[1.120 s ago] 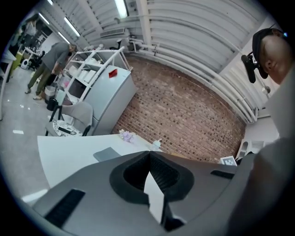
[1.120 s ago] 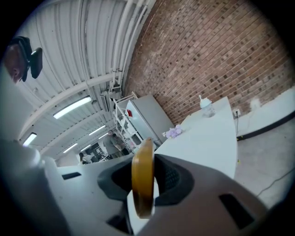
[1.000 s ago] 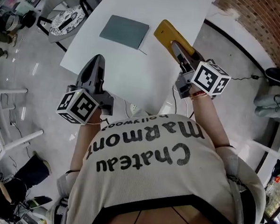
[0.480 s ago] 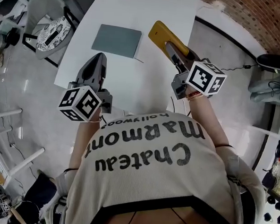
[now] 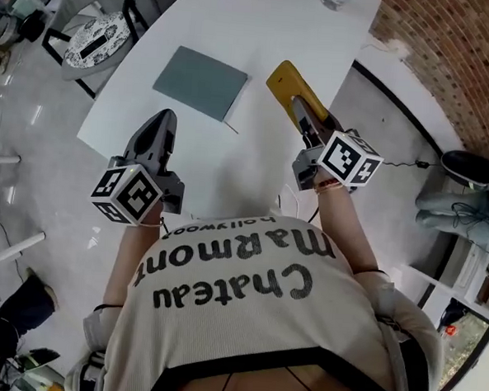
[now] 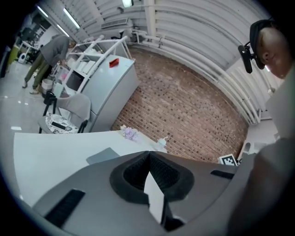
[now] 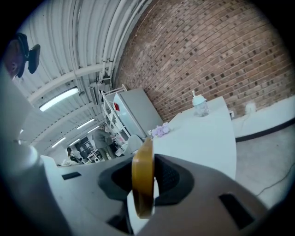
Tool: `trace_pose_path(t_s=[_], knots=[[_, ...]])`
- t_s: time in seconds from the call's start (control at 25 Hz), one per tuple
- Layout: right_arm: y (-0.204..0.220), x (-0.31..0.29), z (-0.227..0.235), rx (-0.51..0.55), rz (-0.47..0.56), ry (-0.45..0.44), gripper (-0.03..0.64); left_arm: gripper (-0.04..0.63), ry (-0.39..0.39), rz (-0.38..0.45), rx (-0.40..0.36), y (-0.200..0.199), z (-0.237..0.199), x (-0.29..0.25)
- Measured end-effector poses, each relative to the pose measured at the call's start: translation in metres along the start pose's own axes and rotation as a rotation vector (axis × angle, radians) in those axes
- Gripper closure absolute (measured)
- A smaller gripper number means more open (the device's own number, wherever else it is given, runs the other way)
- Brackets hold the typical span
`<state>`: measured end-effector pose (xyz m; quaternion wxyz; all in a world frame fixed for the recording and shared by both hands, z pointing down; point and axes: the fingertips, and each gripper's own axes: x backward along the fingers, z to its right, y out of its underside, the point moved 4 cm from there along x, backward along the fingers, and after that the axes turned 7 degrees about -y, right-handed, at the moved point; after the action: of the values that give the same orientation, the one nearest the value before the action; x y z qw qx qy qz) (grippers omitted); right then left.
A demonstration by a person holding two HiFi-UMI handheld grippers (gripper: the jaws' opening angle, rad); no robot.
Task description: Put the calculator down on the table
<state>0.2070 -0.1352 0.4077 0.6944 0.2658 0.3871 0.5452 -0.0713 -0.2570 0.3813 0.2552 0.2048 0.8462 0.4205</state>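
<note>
Right hand-held gripper clamped on yellow calculator; left hand-held gripper jaws together, empty. Shirt reads "Chateau Marmont hollywood".

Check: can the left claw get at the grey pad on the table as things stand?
Probably yes. The left claw, shut and empty, hovers at the table's near edge; the grey pad lies ahead of it on bare tabletop, nothing between them.

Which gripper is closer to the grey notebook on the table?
Left. The left gripper hovers just short of the grey notebook; the right gripper, gripping the calculator, is farther off past its right edge.
</note>
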Motion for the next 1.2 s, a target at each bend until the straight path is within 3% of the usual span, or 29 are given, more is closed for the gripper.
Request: trace_pose_path(t_s=[0.24, 0.56, 0.84, 1.04, 1.2], knots=[[-0.024, -0.031, 0.053, 0.033, -0.075, -0.070, 0.526, 0.595, -0.148, 0.097, 0.081, 0.010, 0.010, 0.008], [-0.045, -0.076, 0.099, 0.081, -0.144, -0.132, 0.526, 0.595, -0.360, 0.156, 0.099, 0.025, 0.018, 0.026], [-0.058, -0.117, 0.126, 0.169, -0.204, -0.147, 0.526, 0.595, -0.510, 0.209, 0.071, 0.025, 0.025, 0.052], [-0.068, -0.149, 0.137, 0.243, -0.261, -0.162, 0.526, 0.595, -0.585, 0.250, 0.128, 0.026, 0.025, 0.069], [-0.068, -0.172, 0.139, 0.309, -0.309, -0.174, 0.526, 0.595, -0.639, 0.287, 0.132, 0.024, 0.025, 0.086]])
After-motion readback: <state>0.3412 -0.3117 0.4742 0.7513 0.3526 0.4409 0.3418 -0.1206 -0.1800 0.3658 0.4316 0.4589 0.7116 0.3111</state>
